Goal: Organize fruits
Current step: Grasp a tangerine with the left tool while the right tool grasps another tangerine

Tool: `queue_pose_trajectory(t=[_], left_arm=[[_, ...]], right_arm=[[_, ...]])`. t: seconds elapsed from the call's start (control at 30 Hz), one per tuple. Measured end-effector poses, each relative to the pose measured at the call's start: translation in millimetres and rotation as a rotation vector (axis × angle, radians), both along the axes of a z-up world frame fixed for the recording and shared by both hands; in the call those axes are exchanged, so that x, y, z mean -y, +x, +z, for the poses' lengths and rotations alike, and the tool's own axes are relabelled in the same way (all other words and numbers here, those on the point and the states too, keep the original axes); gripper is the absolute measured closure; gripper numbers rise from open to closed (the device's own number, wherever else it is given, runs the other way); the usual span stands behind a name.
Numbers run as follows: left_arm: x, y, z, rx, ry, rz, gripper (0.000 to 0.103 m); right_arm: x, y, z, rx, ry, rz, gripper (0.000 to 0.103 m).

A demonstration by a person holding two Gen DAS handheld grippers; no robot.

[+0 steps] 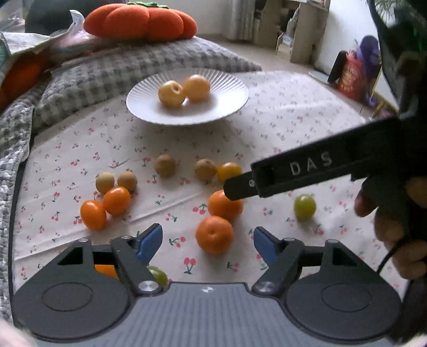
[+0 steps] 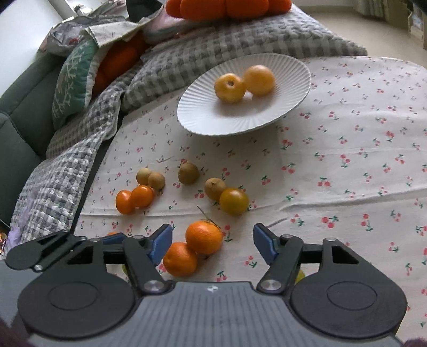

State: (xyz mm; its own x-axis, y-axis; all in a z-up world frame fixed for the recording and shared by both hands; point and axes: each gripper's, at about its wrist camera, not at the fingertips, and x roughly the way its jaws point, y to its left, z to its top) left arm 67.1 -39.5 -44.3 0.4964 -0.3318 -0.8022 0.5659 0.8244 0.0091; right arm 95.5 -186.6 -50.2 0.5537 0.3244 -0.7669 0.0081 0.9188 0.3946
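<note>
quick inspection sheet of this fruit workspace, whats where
surface: white cherry-print cloth, creased.
job's things: white ribbed plate with two yellow round fruits; loose on the cloth are two orange mandarins, two orange cherry tomatoes, four brown longan-like fruits, one yellow-orange tomato and green grapes.
clutter: nothing seen on the cloth.
grippers: left gripper and right gripper open, nothing gripped.
cables: black cable by the hand.
surroundings: grey checked blanket, orange pumpkin cushion.
</note>
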Motion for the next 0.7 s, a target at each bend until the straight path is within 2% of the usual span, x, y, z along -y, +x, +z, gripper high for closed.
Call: queue_pose_trajectory(t=[0.1, 0.27, 0.43, 0.53, 0.63, 0.7], left_arm=[[0, 7, -10, -0.012, 0.003, 0.008, 0.040], [4, 11, -17, -0.016, 0.004, -0.006, 0.050], [9, 13, -23, -0.022, 0.015, -0.013, 0.065], [11, 13, -26, -0.032, 0.023, -0.022, 0.075], [11, 14, -26, -0.030, 0.020, -0.021, 0.075], [10, 16, -27, -0.035, 0.015, -0.018, 0.076]], right_arm=[[-1, 3, -2, -0.006, 0.001, 0.002, 0.042], [4, 8, -9, -0.040, 0.059, -0.015, 0.044], [-1, 12, -15, -0.050, 0.027, -0.003, 0.048], [-5, 14, -17, -0.046, 0.022, 0.010, 0.053], [-9, 16, -19, -0.045, 0.016, 0.032, 0.059], [-12, 17, -20, -0.043, 0.012, 0.049, 0.068]])
